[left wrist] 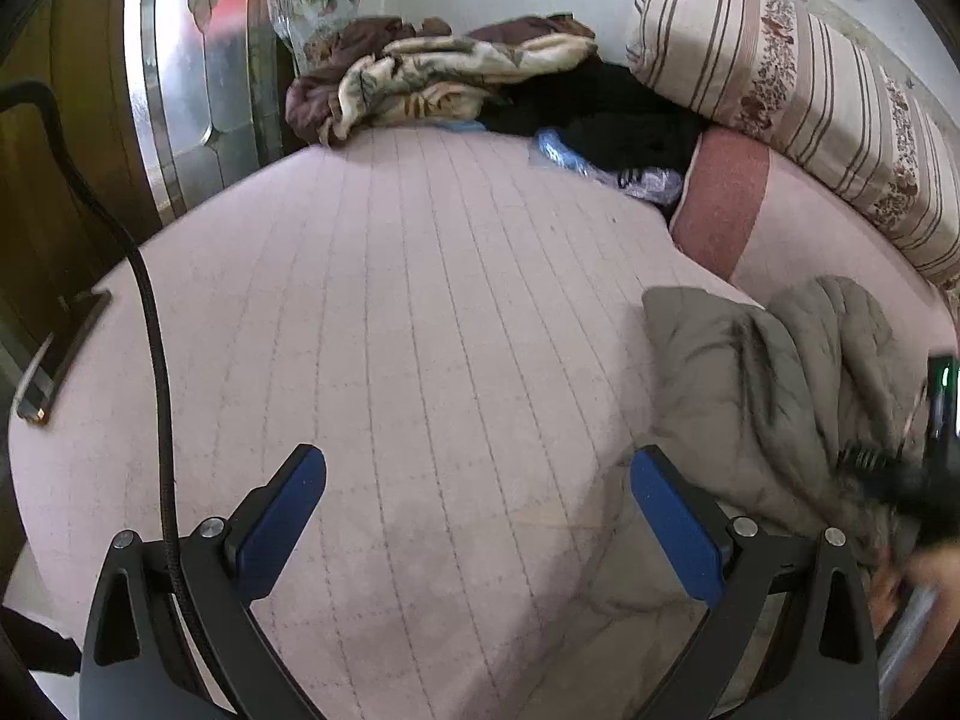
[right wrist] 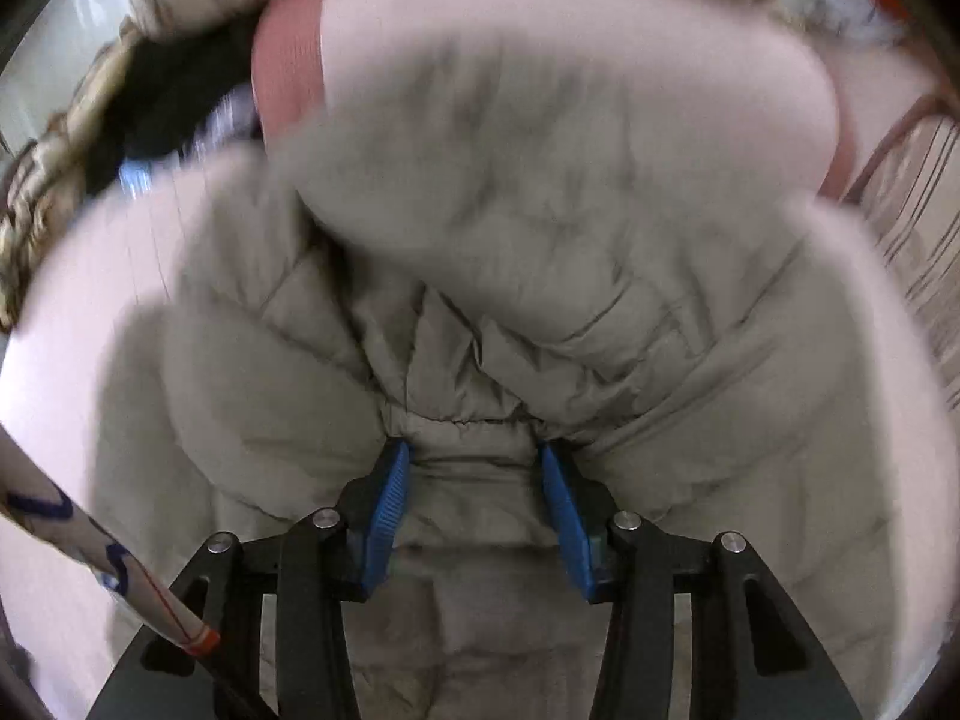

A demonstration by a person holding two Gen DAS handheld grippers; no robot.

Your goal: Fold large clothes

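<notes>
A grey-beige padded jacket (left wrist: 774,396) lies bunched at the right side of a pink quilted bed (left wrist: 420,312). My left gripper (left wrist: 477,468) is open and empty, over the bare bed, left of the jacket. In the right wrist view the jacket (right wrist: 480,300) fills the frame, blurred at the top. My right gripper (right wrist: 474,456) is closed on a gathered fold of the jacket, its blue pads (right wrist: 384,516) pressing the padded fabric from both sides. The right gripper also shows dark and blurred in the left wrist view (left wrist: 924,480) at the jacket's right edge.
A pile of brown, patterned and black clothes (left wrist: 456,72) lies at the bed's far end beside a striped bolster (left wrist: 810,96) and a pink pillow (left wrist: 726,198). A phone (left wrist: 60,354) rests at the bed's left edge. A black cable (left wrist: 156,348) runs past it.
</notes>
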